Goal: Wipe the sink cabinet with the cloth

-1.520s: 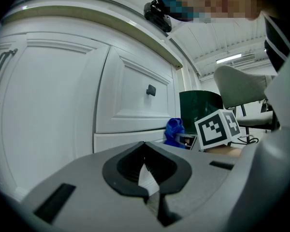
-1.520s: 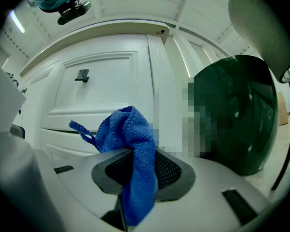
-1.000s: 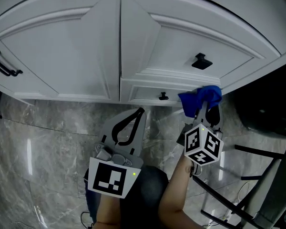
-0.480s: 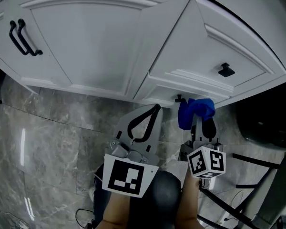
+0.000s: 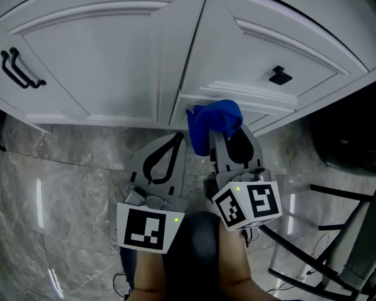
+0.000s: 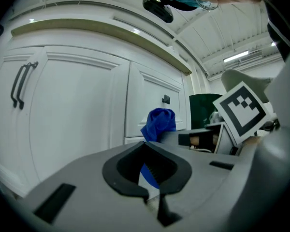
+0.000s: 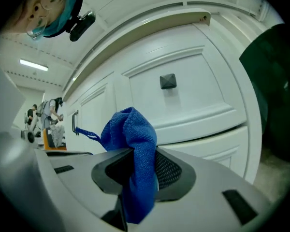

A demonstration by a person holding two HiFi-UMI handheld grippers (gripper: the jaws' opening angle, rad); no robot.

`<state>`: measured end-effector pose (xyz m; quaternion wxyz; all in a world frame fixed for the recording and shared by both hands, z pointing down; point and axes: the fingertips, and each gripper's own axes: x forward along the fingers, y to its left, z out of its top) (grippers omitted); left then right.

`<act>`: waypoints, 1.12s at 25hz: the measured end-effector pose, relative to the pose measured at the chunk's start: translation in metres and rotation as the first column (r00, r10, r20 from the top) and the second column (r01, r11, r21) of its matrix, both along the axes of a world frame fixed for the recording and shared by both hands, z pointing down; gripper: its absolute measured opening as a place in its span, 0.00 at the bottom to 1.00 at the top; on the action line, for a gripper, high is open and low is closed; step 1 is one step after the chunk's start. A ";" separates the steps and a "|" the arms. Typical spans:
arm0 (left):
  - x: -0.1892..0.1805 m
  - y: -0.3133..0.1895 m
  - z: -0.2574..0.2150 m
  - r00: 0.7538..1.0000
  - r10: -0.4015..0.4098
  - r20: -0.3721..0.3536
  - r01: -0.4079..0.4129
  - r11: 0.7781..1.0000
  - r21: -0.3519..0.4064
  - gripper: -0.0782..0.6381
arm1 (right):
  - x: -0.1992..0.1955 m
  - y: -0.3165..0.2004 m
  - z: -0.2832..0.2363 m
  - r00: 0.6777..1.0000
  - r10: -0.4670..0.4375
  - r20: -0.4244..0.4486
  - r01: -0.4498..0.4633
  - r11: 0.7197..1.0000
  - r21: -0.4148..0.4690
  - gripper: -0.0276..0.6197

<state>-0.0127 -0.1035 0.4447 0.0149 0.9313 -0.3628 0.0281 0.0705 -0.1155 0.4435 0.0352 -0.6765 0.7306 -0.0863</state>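
right gripper view: bunched blue terry cloth point(image 7: 133, 144)

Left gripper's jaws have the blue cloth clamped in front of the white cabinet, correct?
Not the left. The right gripper has the blue cloth clamped in its jaws in front of the white cabinet, as the right gripper view shows. The left gripper holds nothing.

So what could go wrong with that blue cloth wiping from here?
The blue cloth is bunched in the right gripper, only partly pinched, so rubbing might tug it loose. Its hard jaws sit just behind the cloth and could scrape the white cabinet. The loose loop might snag the black knob.
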 end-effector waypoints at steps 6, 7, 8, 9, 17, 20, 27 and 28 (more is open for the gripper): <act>-0.016 -0.002 0.003 0.999 -0.047 -0.022 0.045 0.998 -0.053 0.11 | -0.034 -0.011 0.029 0.992 -0.107 -0.072 0.107 0.994 0.000 0.23; -0.016 -0.003 0.004 0.999 -0.042 -0.016 0.041 0.998 -0.053 0.11 | -0.033 -0.013 0.035 0.991 -0.103 -0.080 0.102 0.995 -0.011 0.23; -0.016 -0.004 0.006 0.999 -0.040 -0.014 0.039 0.998 -0.055 0.11 | -0.032 -0.015 0.041 0.992 -0.099 -0.081 0.098 0.995 -0.019 0.23; -0.015 -0.005 0.009 0.999 -0.038 -0.014 0.037 0.998 -0.059 0.11 | -0.032 -0.017 0.044 0.992 -0.099 -0.081 0.097 0.995 -0.025 0.23; -0.006 -0.015 0.023 0.999 -0.029 -0.017 0.027 0.996 -0.084 0.11 | -0.043 -0.035 0.070 0.982 -0.136 -0.134 0.126 0.989 -0.082 0.22; -0.004 -0.019 0.027 0.999 -0.029 -0.021 0.027 0.996 -0.091 0.11 | -0.040 -0.042 0.073 0.981 -0.121 -0.151 0.110 0.991 -0.081 0.22; -0.002 -0.021 0.029 0.999 -0.031 -0.033 0.028 0.995 -0.101 0.11 | -0.033 -0.043 0.072 0.976 -0.102 -0.192 0.090 0.994 -0.069 0.22; -0.002 -0.020 0.029 0.999 -0.031 -0.033 0.028 0.994 -0.103 0.11 | -0.031 -0.042 0.072 0.975 -0.091 -0.204 0.079 0.995 -0.069 0.23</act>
